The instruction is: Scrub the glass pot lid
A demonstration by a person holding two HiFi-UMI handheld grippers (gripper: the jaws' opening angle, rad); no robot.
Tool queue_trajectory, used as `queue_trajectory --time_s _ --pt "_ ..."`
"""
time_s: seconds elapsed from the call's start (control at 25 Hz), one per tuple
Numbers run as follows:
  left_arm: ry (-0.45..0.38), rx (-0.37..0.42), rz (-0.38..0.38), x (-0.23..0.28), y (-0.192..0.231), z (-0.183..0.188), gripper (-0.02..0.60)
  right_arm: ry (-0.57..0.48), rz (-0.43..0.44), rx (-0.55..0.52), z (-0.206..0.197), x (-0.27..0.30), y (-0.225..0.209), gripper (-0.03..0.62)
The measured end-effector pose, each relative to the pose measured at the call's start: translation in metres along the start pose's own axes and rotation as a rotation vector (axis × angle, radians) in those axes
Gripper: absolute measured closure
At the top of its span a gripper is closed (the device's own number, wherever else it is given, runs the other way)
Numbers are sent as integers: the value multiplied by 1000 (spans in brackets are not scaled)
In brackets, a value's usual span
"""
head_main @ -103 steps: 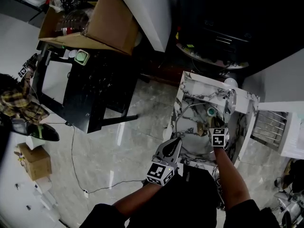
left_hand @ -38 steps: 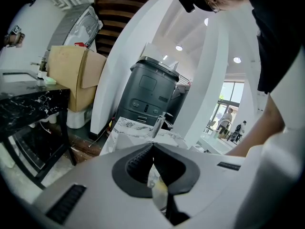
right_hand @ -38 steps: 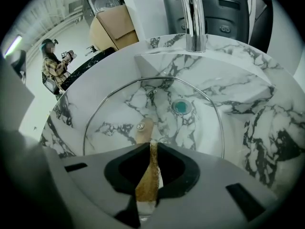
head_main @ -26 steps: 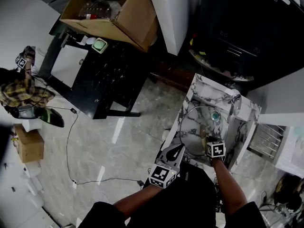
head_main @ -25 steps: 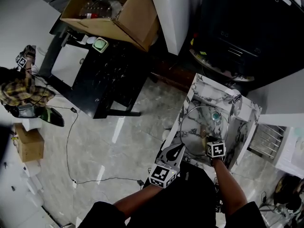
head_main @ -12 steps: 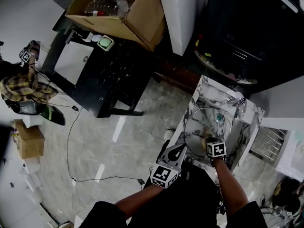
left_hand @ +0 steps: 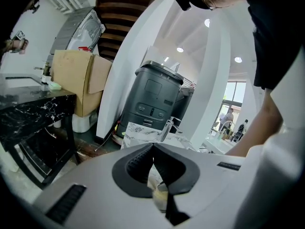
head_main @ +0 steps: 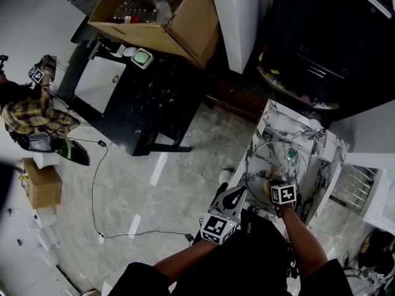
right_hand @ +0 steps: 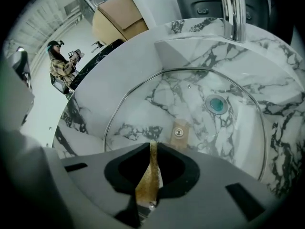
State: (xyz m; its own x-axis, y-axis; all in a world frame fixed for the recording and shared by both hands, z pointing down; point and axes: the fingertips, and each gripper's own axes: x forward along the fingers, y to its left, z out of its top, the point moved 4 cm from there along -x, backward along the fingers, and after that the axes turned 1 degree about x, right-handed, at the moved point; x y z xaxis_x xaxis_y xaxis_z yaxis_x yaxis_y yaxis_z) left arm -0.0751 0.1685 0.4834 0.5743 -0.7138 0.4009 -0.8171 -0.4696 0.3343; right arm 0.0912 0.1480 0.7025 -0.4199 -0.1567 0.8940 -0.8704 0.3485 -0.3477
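1. The round glass pot lid (right_hand: 157, 104) (head_main: 279, 158) lies in the bowl of the white and grey marble sink (right_hand: 119, 66) (head_main: 276, 119).
2. The lid is see-through. It has a thin shiny metal ring round its edge and a small tan knob (right_hand: 179, 132) in the middle. The marble and the blue-green drain (right_hand: 217, 104) show through the glass.
3. The right gripper (right_hand: 152, 144) (head_main: 272, 182) is over the near part of the lid. Its jaws are squeezed tight on a thin brown-gold scrub pad (right_hand: 148, 180), which points at the lid beside the knob.
4. The left gripper (left_hand: 153, 146) (head_main: 238, 192) is just off the sink's left side. Its jaws are closed tip to tip with nothing between them.
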Motion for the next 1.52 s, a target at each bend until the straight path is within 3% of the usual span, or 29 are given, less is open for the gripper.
queue_trajectory --time_s 0.44,1.2,1.52 --pt "-1 -17 -26 6 5 5 566 -13 29 -15 13 9 19 533" --pt "22 -17 -47 10 26 10 566 -59 95 74 35 29 41 533" --pt "27 -17 -51 10 34 12 566 -85 83 86 52 28 44 533"
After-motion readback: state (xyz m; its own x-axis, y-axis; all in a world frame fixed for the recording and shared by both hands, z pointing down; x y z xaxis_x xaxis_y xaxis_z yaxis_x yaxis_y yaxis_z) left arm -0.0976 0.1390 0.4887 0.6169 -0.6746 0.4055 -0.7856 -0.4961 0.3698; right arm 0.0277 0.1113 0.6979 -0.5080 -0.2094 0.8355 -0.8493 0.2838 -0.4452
